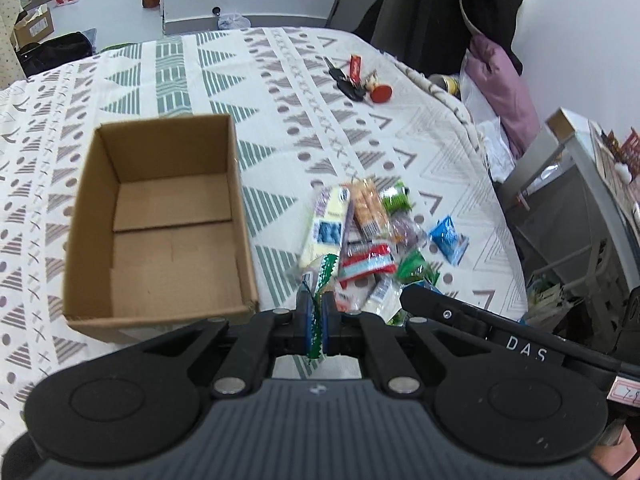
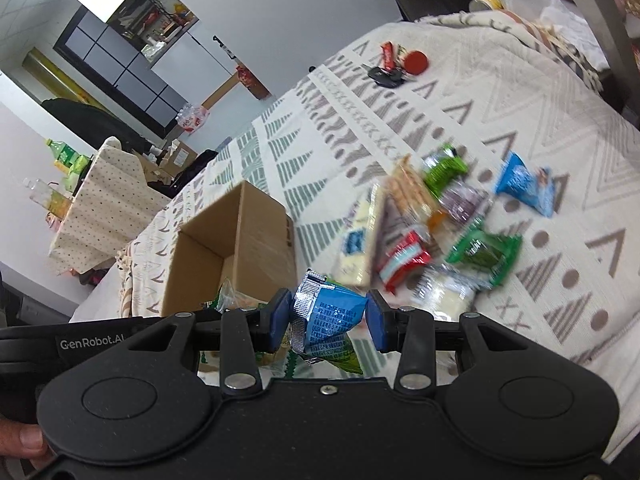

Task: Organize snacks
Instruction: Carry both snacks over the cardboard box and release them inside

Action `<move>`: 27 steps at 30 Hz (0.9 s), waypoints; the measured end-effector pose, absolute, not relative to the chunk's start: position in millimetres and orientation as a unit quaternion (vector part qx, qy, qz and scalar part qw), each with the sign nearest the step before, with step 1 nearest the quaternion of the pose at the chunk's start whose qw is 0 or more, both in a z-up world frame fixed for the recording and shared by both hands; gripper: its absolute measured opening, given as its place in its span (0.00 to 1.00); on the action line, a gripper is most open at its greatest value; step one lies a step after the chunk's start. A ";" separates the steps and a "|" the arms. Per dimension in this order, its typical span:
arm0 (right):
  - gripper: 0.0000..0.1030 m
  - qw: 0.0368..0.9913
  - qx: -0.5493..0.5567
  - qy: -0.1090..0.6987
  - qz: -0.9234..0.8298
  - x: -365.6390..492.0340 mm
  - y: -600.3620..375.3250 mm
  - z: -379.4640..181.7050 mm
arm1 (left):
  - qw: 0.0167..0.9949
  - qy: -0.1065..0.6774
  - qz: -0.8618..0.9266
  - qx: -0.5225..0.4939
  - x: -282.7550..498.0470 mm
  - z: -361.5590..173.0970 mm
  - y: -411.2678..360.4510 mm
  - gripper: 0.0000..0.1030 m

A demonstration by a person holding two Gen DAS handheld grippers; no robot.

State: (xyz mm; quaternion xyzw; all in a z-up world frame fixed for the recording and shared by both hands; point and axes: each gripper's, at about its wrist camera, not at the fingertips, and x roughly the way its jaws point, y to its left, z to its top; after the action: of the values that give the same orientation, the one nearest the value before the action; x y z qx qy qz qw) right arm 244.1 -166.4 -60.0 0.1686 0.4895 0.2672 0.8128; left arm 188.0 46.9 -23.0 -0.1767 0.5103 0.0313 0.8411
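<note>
The left tool (image 1: 315, 322) pinched a green-edged packet (image 1: 320, 296) just beside the empty box (image 1: 160, 216), while the right tool (image 2: 329, 322) clamped a blue packet (image 2: 332, 316) near the box's corner. The remaining snacks (image 1: 368, 236) lay heaped on the patterned bench (image 1: 280, 120), right of the box, with keys (image 1: 352, 80) well beyond.

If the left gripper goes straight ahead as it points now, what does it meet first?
Most likely the snack pile, just right of the cardboard box. The left gripper, shut on a green packet, points at its near edge; depth is unclear, so it may pass above.
</note>
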 end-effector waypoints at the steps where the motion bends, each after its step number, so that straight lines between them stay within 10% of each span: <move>1: 0.39 0.813 0.168 0.488 0.269 245.4 -162.8 -56.9 | 0.842 0.509 0.031 -0.176 188.7 -19.6 50.3 0.04; 27: 0.39 0.807 0.131 0.495 0.293 263.5 -75.0 -42.9 | 0.834 0.501 0.066 -0.222 201.2 -34.1 144.6 0.00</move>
State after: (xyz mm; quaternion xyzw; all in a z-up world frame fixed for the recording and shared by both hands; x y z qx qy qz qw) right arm 263.5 -75.0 -42.9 0.1307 0.4955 0.2932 0.8071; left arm 201.2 144.6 -34.1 -0.2217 0.5007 0.0664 0.8341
